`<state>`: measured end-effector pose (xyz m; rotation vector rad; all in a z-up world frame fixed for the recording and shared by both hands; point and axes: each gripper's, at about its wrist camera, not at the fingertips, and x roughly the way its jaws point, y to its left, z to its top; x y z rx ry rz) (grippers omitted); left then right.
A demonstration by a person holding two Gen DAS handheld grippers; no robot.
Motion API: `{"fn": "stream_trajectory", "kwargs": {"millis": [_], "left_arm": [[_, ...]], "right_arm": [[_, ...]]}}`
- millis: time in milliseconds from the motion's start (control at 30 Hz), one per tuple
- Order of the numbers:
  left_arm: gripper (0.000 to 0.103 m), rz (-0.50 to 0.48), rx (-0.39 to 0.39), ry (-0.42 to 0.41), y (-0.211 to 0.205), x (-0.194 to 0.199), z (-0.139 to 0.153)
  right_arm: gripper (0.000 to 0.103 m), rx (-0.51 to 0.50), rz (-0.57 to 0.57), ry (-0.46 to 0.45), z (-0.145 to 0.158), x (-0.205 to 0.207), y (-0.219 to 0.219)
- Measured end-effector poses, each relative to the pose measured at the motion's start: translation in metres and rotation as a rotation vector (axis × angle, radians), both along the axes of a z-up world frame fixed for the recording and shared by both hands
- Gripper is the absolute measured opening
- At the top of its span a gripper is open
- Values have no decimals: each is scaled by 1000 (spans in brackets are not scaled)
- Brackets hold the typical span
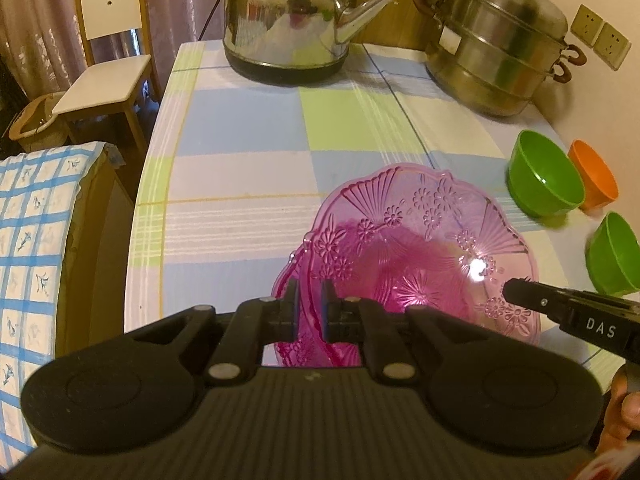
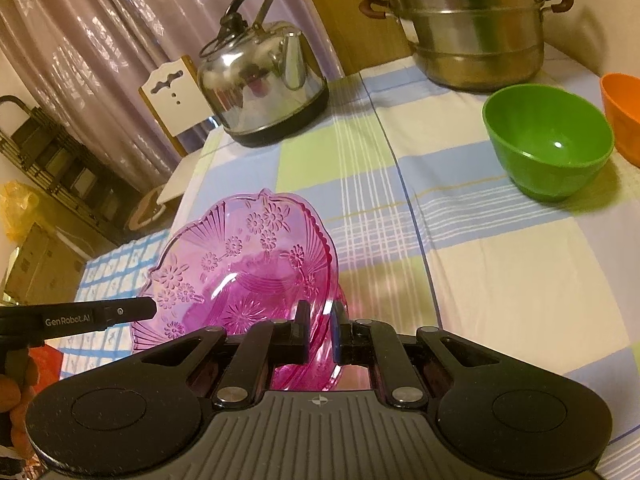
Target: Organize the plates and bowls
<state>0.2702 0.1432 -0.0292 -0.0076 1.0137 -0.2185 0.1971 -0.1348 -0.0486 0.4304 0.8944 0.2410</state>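
The fingers of the left gripper are pinched shut on the near rim of a pink plate, its scalloped edge passing between the two pads. In the right wrist view the right gripper is likewise closed on the plate's opposite rim, one of its fingers lying inside the dish and the other outside. So both grippers hold the same pink plate, one at each side, and it hangs tilted just above the checked cloth of the desk. Beneath its near edge a darker pink shape shows, perhaps a second plate of the same kind, though I cannot tell for sure.

The step in hand looks like setting this plate down, possibly onto that matching one. The next move calls for levelling the plate, lowering both sides together, and letting go only once it rests flat; the thin rim could slip if one side leads.

Both grippers point steeply down toward the desk, the left one more so, and approach from opposite sides. Well off to the right stand a green bowl, an orange bowl and another green bowl, not yet gathered. A kettle and steamer pot sit at the far edge.
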Motion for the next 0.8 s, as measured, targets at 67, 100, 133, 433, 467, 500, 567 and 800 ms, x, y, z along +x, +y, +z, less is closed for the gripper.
{"fn": "stream_trajectory", "kwargs": {"millis": [67, 100, 133, 433, 467, 500, 567, 800], "left_arm": [[9, 3, -1, 7, 2, 0, -6], [9, 4, 0, 8, 4, 0, -8], [9, 5, 2, 11, 5, 0, -11], [9, 13, 0, 39, 12, 4, -33], [9, 13, 0, 40, 12, 4, -35], [9, 13, -1, 42, 12, 4, -37], [9, 14, -4, 47, 13, 5, -39], [10, 14, -7, 56, 15, 8, -48]], "right_arm": [[10, -3, 4, 7, -4, 1, 1], [10, -5, 7, 12, -6, 1, 3], [10, -6, 10, 15, -8, 2, 4], [10, -23, 28, 43, -23, 4, 12], [10, -23, 29, 47, -24, 4, 12], [10, -24, 31, 49, -26, 4, 12], [10, -25, 33, 53, -27, 3, 13], [10, -29, 35, 59, -32, 5, 16]]}}
